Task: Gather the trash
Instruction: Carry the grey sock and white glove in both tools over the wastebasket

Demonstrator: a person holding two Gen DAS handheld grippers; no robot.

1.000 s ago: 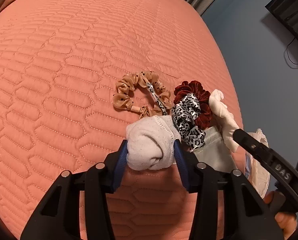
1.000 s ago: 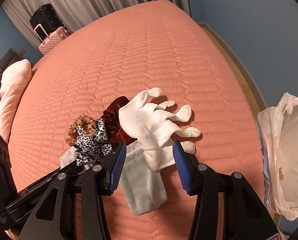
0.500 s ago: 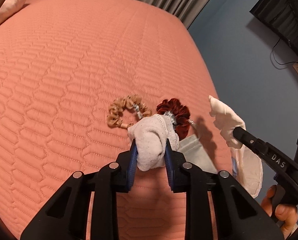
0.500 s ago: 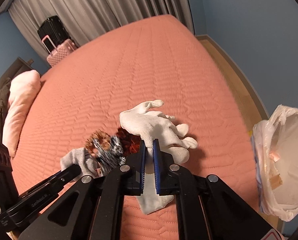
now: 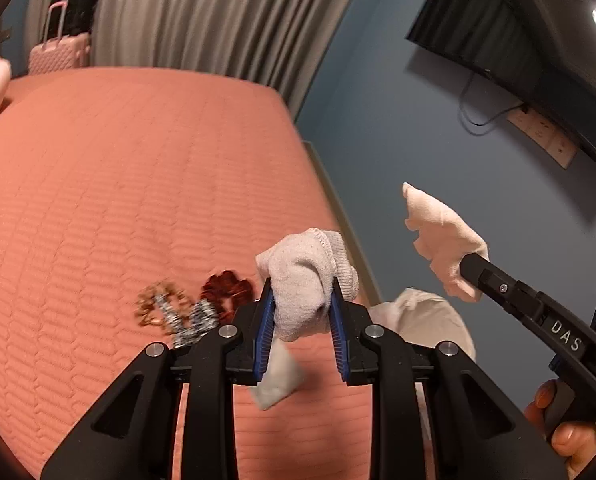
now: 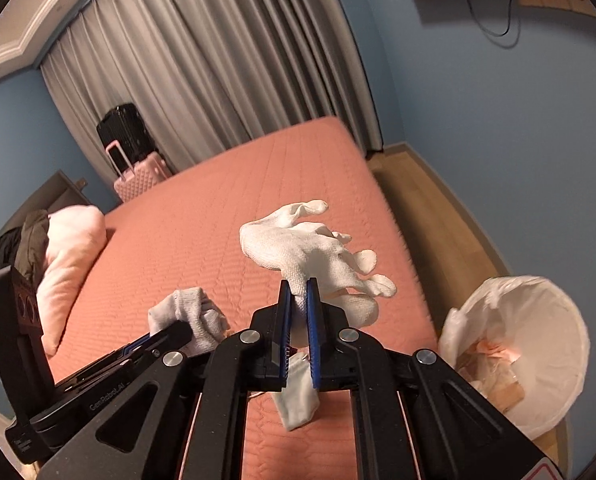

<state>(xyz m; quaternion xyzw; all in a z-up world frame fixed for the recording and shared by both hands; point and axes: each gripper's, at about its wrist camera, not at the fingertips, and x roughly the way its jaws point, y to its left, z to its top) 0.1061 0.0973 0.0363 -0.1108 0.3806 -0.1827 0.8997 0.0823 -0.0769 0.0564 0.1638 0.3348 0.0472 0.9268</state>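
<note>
The left gripper [image 5: 302,312] is closed on a bundled off-white knitted sock [image 5: 306,276], which bulges above the blue pads and is held clear of the bed. The right gripper [image 6: 298,312] is pinched nearly shut on the cuff of a white woven cotton glove [image 6: 314,248], whose fingers splay forward past the jaws, also clear of the cover. In each wrist view the other gripper and its load are seen just beside.

The step in hand is judged to be the carry: both pieces are lifted, and neither is yet released. The next move calls for both loads to be brought over the round bin lined with a white plastic bag [image 6: 538,344], which stands on the wooden floor [image 6: 430,208] just off the bed's right edge, and for the jaws to be opened only once the cloth hangs inside the rim.

A pale grey flat cloth piece [image 6: 298,404] is left lying on the salmon quilted bedspread [image 5: 137,200] beneath the jaws, with a dark red velvet scrunchie [image 5: 227,288], a tan scrunchie [image 5: 153,304] and a black-and-white patterned scrunchie [image 5: 195,318] near it; whether these count as trash cannot be told.

Open room is seen above the bed and toward the bin. The bed's edge lies between grippers and bin, and the blue wall [image 5: 378,140] stands beyond.
</note>
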